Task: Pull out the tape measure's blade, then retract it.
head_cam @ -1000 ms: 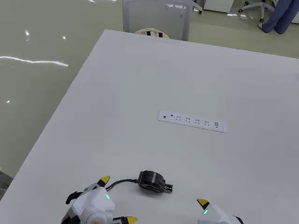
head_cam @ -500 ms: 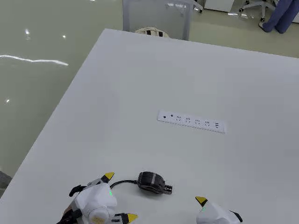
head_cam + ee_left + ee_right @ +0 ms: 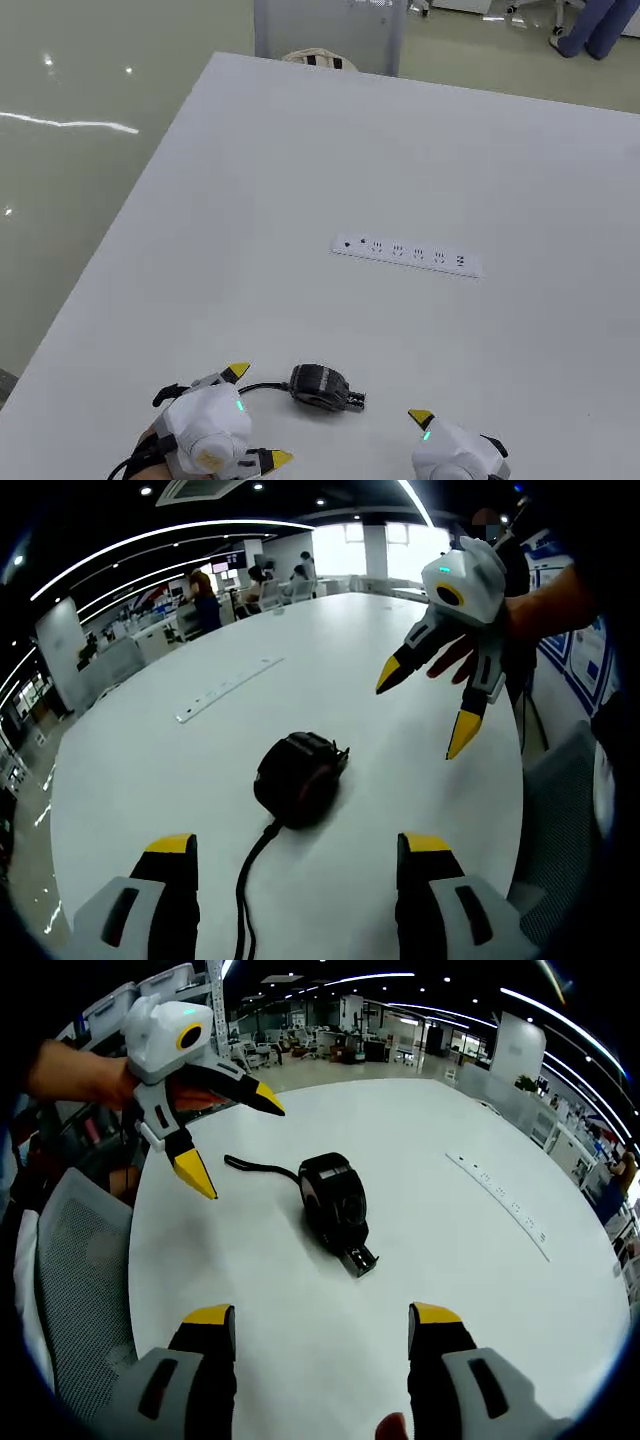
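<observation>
A black tape measure (image 3: 322, 388) is lying at the near edge of the white surface (image 3: 300, 170), its cord (image 3: 262, 388) trailing left. The left claw (image 3: 260, 415) and right claw (image 3: 320, 1314) are hovering on either side of it, both gaping wide and gripping nothing.

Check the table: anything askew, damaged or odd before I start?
Nothing stands out. The tape measure lies intact on the table, blade in, strap trailing toward the open left hand-held gripper; the power strip lies flat beyond.
</observation>
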`<state>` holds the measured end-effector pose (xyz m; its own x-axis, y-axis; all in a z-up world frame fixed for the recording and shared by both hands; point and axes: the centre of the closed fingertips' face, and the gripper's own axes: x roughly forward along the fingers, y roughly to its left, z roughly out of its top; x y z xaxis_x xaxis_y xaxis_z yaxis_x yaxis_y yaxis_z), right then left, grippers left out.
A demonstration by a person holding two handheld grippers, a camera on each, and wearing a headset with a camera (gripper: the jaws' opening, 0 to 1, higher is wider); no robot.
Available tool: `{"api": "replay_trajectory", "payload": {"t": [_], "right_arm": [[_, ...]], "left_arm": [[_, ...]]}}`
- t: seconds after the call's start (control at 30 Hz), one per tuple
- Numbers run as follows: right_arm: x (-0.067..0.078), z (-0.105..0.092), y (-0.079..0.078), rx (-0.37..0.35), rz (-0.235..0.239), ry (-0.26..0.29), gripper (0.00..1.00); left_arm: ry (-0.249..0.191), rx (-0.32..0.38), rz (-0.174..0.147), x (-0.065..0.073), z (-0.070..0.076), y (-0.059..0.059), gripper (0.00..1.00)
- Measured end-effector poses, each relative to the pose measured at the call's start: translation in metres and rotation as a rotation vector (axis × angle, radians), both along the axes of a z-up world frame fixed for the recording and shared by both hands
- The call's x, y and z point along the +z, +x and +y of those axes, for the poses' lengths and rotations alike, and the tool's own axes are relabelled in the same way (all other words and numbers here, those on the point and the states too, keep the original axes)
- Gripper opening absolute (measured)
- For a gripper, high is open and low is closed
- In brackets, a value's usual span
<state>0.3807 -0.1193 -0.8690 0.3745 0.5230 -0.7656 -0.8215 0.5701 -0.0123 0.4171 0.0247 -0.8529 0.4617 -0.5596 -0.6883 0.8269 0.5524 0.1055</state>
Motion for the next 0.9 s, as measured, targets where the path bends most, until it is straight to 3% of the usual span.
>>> {"api": "replay_trajectory", "payload": {"t": [0.17,0.9], "right_arm": [[-0.001,0.004,0.005,0.025,-0.004,0.011,0.72],[-0.021,0.008,0.017,0.17,0.007,-0.032,0.65]], "left_arm": [[0.003,-0.013,0.007,-0.003,-0.001,0.001,0.78],[0.044,-0.143,0.012,-0.013,-0.015,0.016,0.73]]}}
